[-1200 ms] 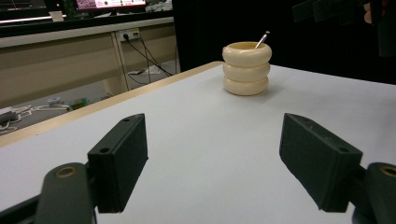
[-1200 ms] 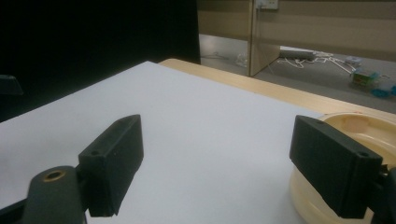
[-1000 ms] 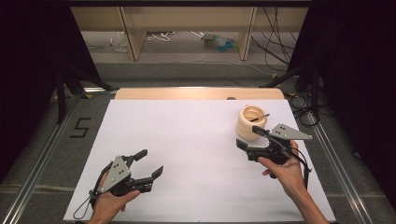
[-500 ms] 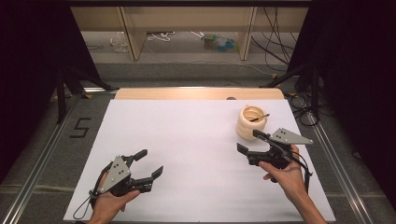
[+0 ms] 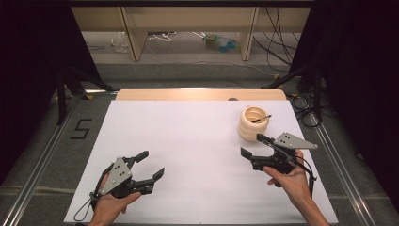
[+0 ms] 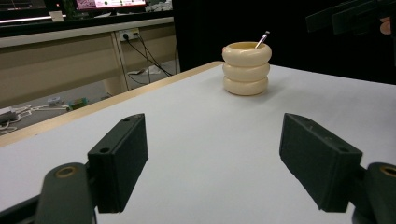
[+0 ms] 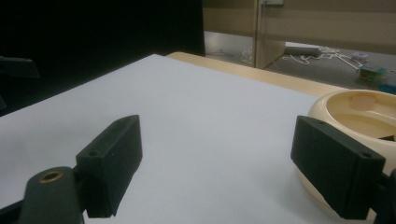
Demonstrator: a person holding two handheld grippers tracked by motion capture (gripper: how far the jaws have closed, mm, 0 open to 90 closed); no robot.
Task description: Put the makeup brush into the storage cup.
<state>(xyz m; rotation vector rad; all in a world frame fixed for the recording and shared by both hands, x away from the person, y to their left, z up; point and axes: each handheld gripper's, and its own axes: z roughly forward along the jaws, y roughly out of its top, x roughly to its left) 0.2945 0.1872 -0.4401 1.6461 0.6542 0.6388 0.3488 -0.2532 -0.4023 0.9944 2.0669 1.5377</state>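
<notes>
Your right tool (image 5: 254,147) sits just this side of the cream, ribbed, ring-stacked holder cup (image 5: 253,124), jaws spread wide and nothing between them, so I read this as the gap between steps: the cup stands free on the white desk (image 5: 197,141), upright, toward the far right of the sheet, with a thin dark stick with a pale tip (image 5: 261,118) leaning inside it and poking over the rim. From the right gripper view the cup's rim (image 7: 359,112) looms just beyond your right-hand jaw, close but not touching as far as I can tell. Your right hand (image 5: 291,176) grips the handle from behind and below, wrist angled in from the bottom right corner, jaws pointing left and slightly away. Over on the near left, your left tool (image 5: 149,165) is also gaping, empty, low over the desk and aimed across at the cup (image 6: 246,68), well apart from it; your left hand (image 5: 110,202) cradles it near the front edge. If the cup or the stick is your next target, you'll need to swing the right tool toward it and square the jaws around the ribbed wall, or come in from above for that slim stick, which looks fiddly to pinch.
</notes>
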